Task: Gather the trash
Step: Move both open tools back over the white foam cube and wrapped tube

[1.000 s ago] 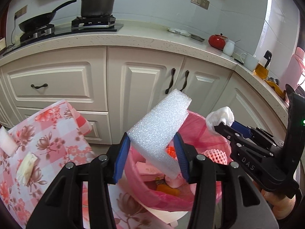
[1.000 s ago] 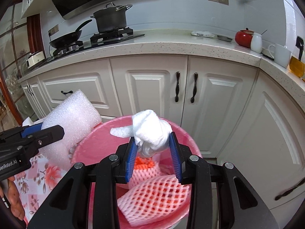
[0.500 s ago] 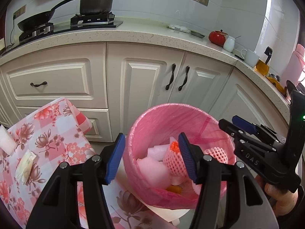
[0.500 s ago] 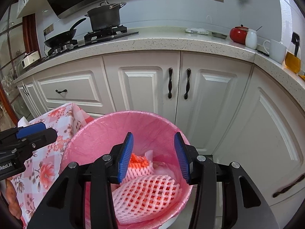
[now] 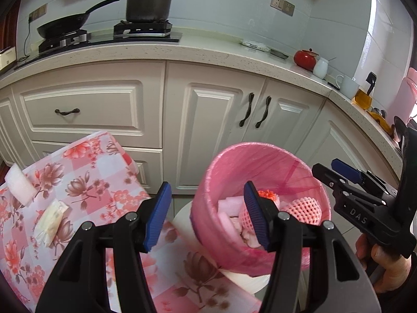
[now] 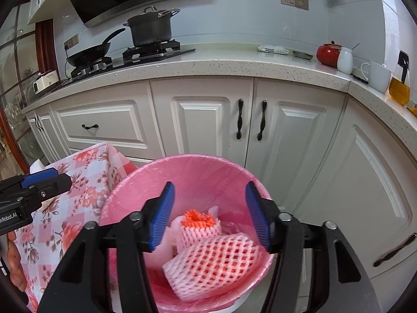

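Over the pink bin (image 6: 187, 172), both hand-held grippers, left (image 5: 206, 215) and right (image 6: 209, 215), just spread and empty: swing left (gently) toward the desk (image 5: 86, 161) scraps.

White panelled cabinets (image 6: 200, 120) with dark handles run under a speckled bench (image 6: 234, 64); pale tiled wall (image 6: 234, 18), daylight from the right.

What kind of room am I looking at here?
Almost certainly a home kitchen: a lidded pot and a frying pan sit on a gas stove set into a speckled counter, with white cabinets underneath.
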Demonstrator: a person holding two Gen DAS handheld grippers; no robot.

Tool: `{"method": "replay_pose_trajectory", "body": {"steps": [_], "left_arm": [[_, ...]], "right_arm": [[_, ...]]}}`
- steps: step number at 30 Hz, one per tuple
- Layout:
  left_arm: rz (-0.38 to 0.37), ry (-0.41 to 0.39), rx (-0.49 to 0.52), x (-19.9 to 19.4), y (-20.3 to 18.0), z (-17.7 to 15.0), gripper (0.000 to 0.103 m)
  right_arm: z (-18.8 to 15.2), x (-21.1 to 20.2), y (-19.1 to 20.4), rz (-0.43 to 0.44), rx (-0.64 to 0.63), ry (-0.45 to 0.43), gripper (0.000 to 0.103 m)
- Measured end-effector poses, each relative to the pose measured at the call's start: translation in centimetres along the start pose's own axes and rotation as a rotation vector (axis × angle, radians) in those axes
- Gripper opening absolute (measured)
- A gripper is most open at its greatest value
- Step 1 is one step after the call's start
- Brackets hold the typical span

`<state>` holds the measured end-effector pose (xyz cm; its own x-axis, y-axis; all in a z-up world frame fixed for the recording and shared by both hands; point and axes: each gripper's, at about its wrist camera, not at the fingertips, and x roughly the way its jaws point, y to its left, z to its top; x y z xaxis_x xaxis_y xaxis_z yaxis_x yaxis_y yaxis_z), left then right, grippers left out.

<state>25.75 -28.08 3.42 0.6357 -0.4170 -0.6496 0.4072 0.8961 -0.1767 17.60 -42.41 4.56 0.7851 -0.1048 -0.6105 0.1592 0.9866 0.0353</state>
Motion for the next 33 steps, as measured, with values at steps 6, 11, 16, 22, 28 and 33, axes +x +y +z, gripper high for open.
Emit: {"method": "replay_pose_trajectory", "body": {"steps": [6,11,16,22,28,33], "left_arm": [[0.034,-0.016,-0.026,-1.7,3.4,-0.5,0.056],[0.071,-0.027,-0.046,-3.2,6.8,-0.9,0.056],[0.113,-0.040,-0.075,-4.8,10.6,-1.3,0.059],[0.150,-0.047,-0.111,-5.8,14.4,-1.7,0.059],[0.181,-0.046,-0.131,-6.6,17.8,-2.2,0.060],[0.205,-0.048,-0.156,-7.2,20.6,-2.5,0.061]], "right_arm": [[0.0,-0.4,2.6,0.026,-0.019,0.000,0.057],[0.1,-0.7,5.4,0.054,-0.037,-0.003,0.059],[0.2,-0.6,8.4,0.081,-0.055,-0.004,0.060],[0.3,-0.1,11.6,0.107,-0.073,0.006,0.060],[0.5,0.6,14.3,0.131,-0.091,0.018,0.066],[0.3,1.5,16.6,0.151,-0.100,0.038,0.067]]}}
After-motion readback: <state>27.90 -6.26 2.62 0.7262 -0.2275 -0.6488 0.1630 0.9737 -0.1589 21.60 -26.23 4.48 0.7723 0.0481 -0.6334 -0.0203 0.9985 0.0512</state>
